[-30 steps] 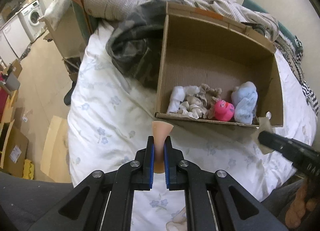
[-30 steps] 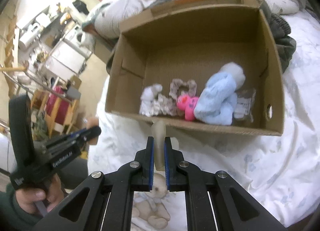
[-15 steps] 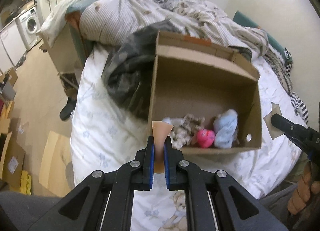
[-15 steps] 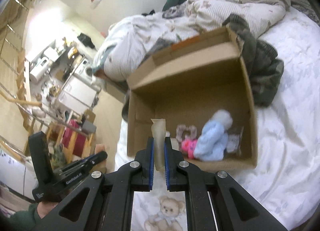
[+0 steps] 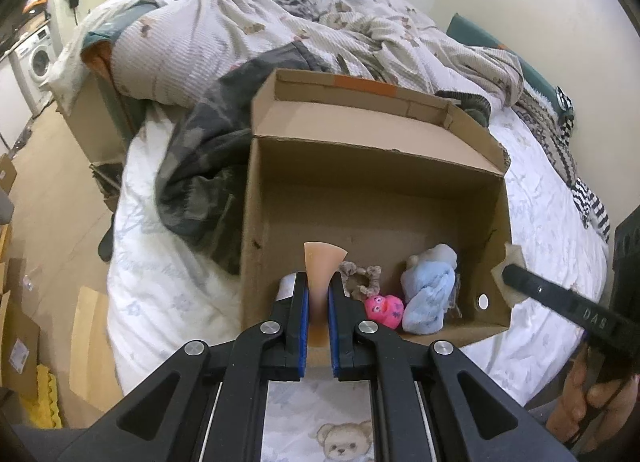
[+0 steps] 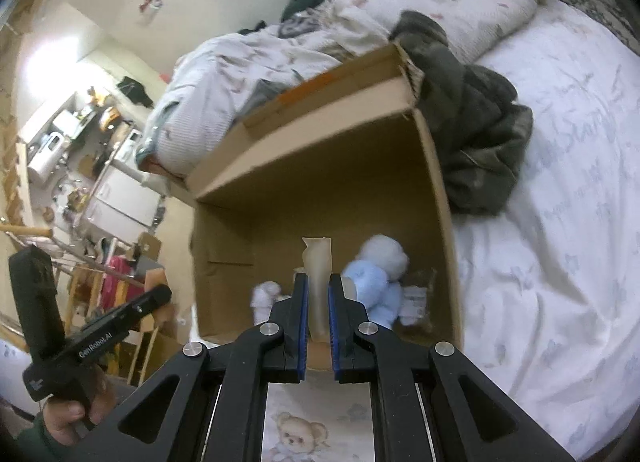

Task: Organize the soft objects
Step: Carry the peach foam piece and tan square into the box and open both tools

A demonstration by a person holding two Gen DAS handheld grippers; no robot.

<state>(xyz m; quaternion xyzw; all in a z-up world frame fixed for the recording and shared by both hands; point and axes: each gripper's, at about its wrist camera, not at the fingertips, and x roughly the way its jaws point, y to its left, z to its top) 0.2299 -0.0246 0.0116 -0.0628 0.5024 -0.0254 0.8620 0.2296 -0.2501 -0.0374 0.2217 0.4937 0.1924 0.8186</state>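
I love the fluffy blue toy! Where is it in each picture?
Left wrist view: the fluffy blue toy lies in the near right corner of the cardboard box, right of the pink toy.
Right wrist view: the fluffy blue toy sits low in the middle, just right of the tongs.
Shared landmark: the cardboard box.
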